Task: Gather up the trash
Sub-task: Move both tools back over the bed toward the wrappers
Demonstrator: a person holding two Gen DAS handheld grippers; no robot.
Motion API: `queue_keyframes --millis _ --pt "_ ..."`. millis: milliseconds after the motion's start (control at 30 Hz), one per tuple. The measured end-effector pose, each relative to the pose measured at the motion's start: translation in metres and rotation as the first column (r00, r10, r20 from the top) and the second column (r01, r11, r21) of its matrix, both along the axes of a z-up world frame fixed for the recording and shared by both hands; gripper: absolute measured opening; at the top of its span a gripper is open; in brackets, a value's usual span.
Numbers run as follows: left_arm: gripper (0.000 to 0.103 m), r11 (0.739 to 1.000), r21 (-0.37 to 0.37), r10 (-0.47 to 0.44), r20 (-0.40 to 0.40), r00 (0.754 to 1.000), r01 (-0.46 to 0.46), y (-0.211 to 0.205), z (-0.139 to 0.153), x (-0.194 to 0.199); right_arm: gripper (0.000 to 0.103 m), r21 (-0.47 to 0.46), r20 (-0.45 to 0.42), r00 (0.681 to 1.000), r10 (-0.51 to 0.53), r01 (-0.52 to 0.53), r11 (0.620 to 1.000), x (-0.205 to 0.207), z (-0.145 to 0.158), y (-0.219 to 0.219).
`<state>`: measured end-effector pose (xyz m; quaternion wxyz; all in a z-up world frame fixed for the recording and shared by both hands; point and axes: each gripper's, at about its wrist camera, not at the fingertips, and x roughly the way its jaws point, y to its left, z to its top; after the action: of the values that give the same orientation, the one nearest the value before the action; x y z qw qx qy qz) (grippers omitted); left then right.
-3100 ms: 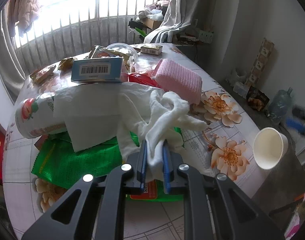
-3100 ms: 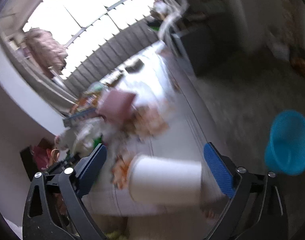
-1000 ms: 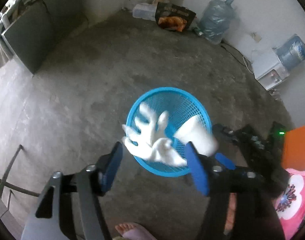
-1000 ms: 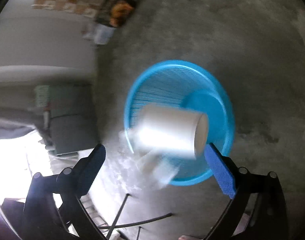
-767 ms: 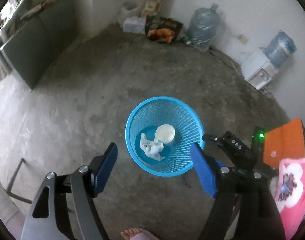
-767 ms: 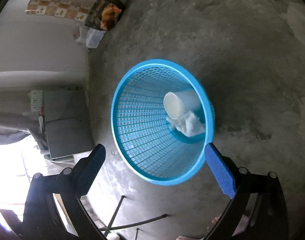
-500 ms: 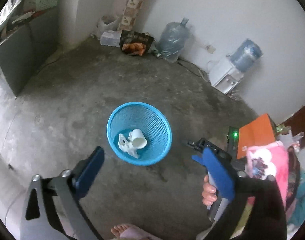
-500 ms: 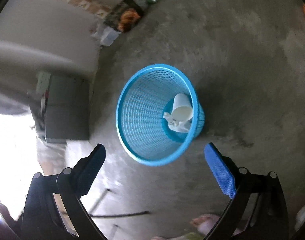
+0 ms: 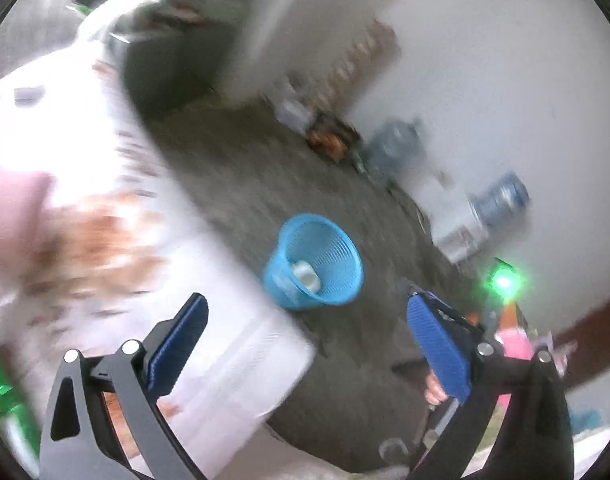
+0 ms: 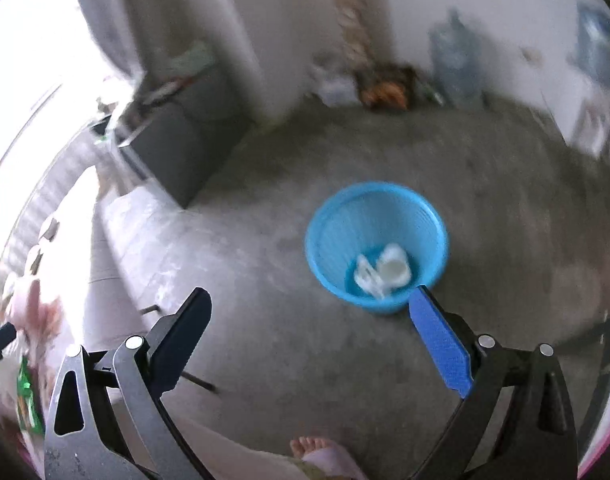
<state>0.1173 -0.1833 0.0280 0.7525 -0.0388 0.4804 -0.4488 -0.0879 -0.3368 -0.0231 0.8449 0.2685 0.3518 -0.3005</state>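
Observation:
A blue mesh waste basket (image 10: 333,236) stands on the concrete floor and holds a white paper cup (image 10: 393,267) and a crumpled white cloth (image 10: 367,278). It also shows in the left wrist view (image 9: 337,284), blurred, with the cup (image 9: 305,274) inside. My left gripper (image 9: 305,336) is open and empty, above the table's edge. My right gripper (image 10: 309,328) is open and empty, high above the floor, left of the basket.
The white flowered table (image 9: 85,240) fills the left, with blurred pink and green items on it. Water jugs (image 10: 455,64) and clutter line the far wall. A grey cabinet (image 10: 185,140) stands at the left. A bare foot (image 10: 313,448) is below.
Both grippers let the cloth and the cup drop into the basket. Both have since pulled up and swung back toward the table, still open.

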Motion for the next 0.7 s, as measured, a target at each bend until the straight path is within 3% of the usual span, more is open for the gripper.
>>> queue_keyframes --millis 167,267,400,433,600,700 --pt "0.098 0.973 -0.064 0.225 0.046 0.973 -0.222 0.089 0.019 -0.003 0.095 -0.131 0.033 0.986 0.165 -0.159 0.979 0.044 0.031 0.061" --pt "0.098 0.917 -0.073 0.399 0.117 0.909 -0.393 0.144 0.025 -0.011 0.095 -0.258 -0.026 0.973 0.228 -0.227 0.939 0.068 0.041 0.101" --pt "0.098 0.819 -0.044 0.568 0.203 0.798 -0.572 0.199 0.021 -0.022 0.095 -0.395 -0.072 0.928 0.366 -0.364 0.844 0.086 0.046 0.153" --pt "0.098 0.802 -0.041 0.59 0.212 0.779 -0.596 0.214 0.019 -0.023 0.095 -0.429 -0.086 0.911 0.403 -0.399 0.811 0.089 0.046 0.166" --pt "0.098 0.72 -0.032 0.678 0.246 0.693 -0.693 0.259 0.015 -0.032 0.095 -0.456 -0.085 0.856 0.51 -0.489 0.744 0.099 0.056 0.19" --pt "0.098 0.695 -0.038 0.698 0.276 0.661 -0.718 0.274 0.019 -0.041 0.095 -0.422 -0.016 0.812 0.583 -0.534 0.732 0.102 0.066 0.195"
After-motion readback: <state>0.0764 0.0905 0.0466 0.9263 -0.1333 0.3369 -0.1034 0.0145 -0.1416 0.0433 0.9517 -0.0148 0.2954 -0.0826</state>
